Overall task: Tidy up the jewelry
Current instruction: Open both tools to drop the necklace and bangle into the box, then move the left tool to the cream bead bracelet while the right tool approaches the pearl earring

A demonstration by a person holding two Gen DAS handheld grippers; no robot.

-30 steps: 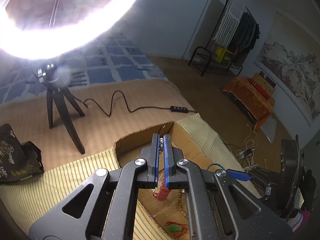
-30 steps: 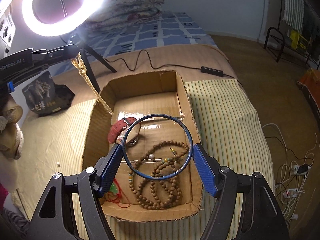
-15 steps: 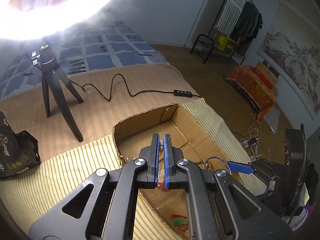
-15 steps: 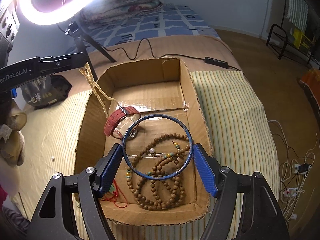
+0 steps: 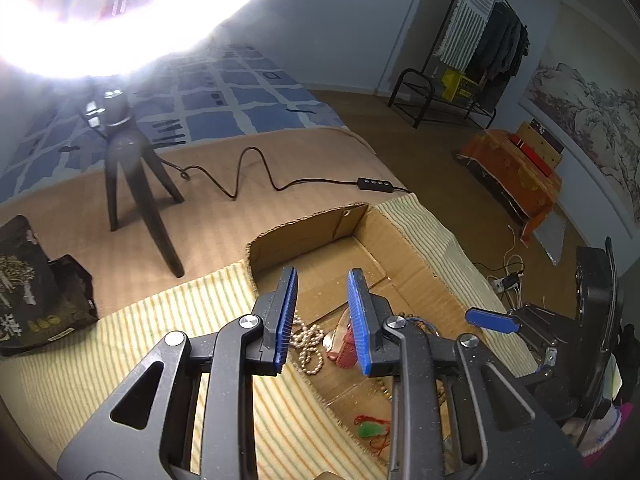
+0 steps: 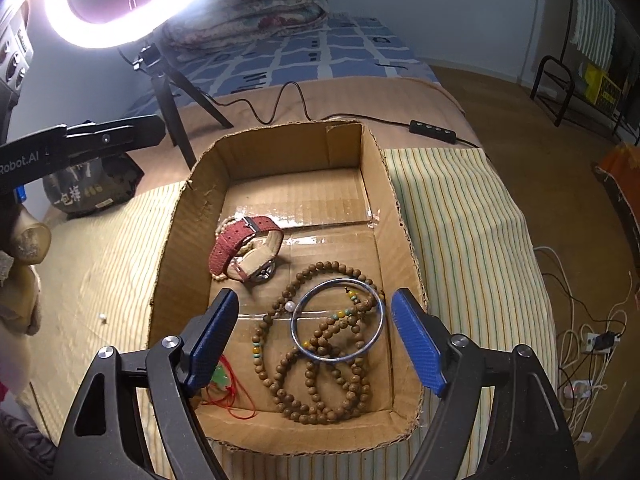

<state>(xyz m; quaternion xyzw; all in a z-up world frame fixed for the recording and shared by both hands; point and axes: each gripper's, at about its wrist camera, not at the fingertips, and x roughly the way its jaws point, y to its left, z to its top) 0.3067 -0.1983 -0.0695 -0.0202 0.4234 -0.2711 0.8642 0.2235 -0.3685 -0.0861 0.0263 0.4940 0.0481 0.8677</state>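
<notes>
in the cardboard box [image 6: 404,240] on the bed, nearest the right tool [image 6: 316,338], a silver bangle [image 6: 338,320] is seen lying on brown bead strings [image 6: 320,364]; its jaws are opening, nothing gripped. farther in, a red-strapped watch [image 6: 244,248] is laid. the left tool [image 5: 322,316] is opening above a pearl strand [image 5: 308,340], empty.

Cardboard box [image 6: 404,216] holding red-strapped watch [image 6: 244,248], wooden beads [image 6: 320,364], silver bangle [image 6: 338,320], possibly pearls [image 5: 308,340]
</notes>
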